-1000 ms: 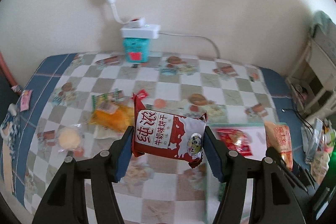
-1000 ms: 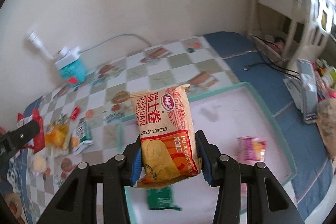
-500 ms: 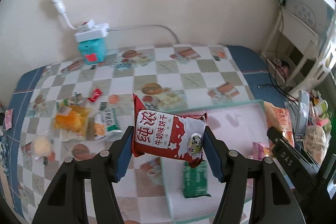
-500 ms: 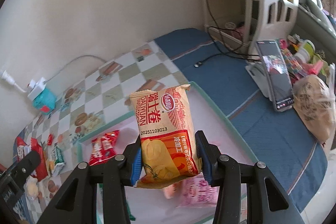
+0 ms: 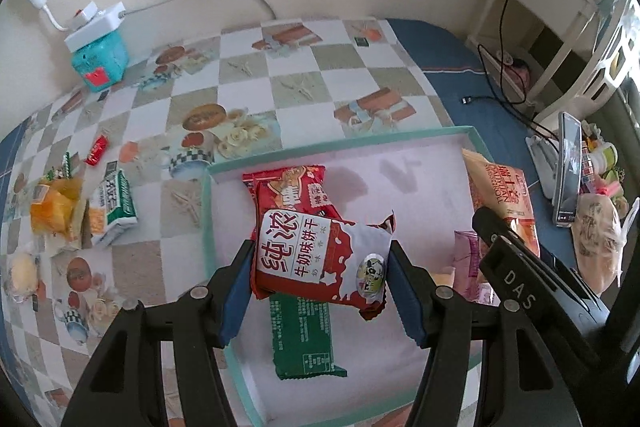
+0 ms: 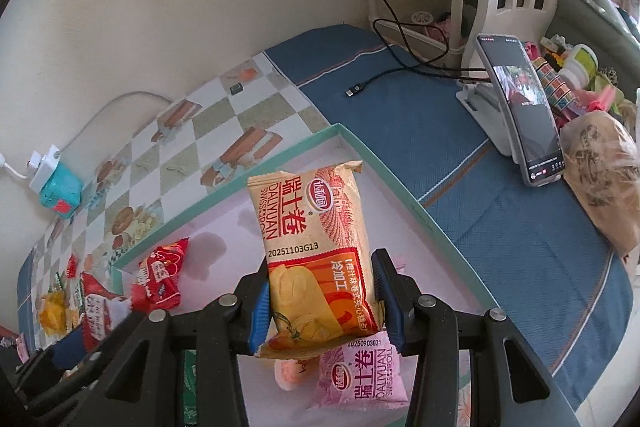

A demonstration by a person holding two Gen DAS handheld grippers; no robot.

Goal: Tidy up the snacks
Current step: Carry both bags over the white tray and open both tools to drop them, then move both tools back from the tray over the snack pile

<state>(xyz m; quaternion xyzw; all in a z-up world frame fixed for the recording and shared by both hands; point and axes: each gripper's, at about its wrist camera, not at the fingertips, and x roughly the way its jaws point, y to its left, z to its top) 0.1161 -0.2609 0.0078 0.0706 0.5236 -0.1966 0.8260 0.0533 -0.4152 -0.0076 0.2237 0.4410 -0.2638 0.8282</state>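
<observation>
My left gripper is shut on a red and white biscuit packet, held over the teal-rimmed tray. Inside the tray lie a red snack packet, a green packet and a pink packet. My right gripper is shut on an orange Swiss roll packet, also above the tray, with the pink Swiss roll packet just beneath it. The right gripper shows in the left wrist view at the right, carrying the orange packet.
Loose snacks lie on the checkered cloth left of the tray: a green and white packet, a yellow cake packet, a small red candy. A teal box with a power strip stands by the wall. A phone on a stand stands right of the tray.
Both grippers have swung right and sunk toward the tray, each still holding its packet. The tray and its packets now fill the view beneath them.
</observation>
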